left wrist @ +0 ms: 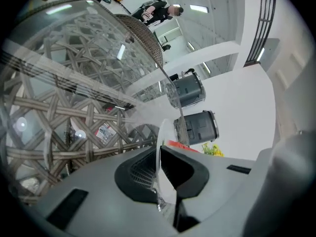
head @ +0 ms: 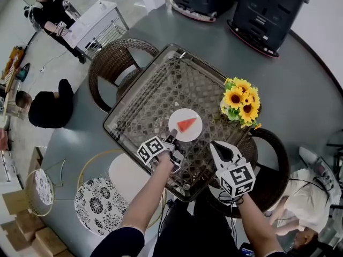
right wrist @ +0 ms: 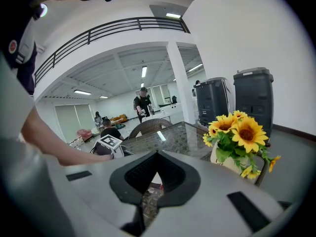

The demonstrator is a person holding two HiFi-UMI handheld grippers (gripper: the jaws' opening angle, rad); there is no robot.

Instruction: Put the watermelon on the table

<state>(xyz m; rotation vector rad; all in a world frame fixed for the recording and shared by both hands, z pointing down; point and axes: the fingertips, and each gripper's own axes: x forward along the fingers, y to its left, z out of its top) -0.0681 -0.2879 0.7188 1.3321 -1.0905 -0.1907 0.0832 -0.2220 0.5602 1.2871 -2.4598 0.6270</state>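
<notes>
A red watermelon slice [head: 186, 124] lies on a small white plate [head: 177, 119], which rests on the glass-topped wicker table [head: 161, 84] near its front edge. My left gripper [head: 172, 135] is shut on the plate's near rim. In the left gripper view the thin plate rim [left wrist: 159, 132] stands edge-on between the jaws of the left gripper [left wrist: 158, 157], and a strip of the watermelon [left wrist: 180, 145] shows just beyond it. My right gripper [head: 215, 145] hovers over the table's front right corner, shut and holding nothing. In its own view the right gripper [right wrist: 157, 158] is empty too.
A pot of sunflowers [head: 241, 101] [right wrist: 237, 132] stands at the table's right edge. Wicker chairs sit at the far left [head: 115, 63] and near right [head: 273, 165]. A floral stool [head: 99, 197] is at front left. Dark bins [head: 268, 9] stand beyond, people at far left.
</notes>
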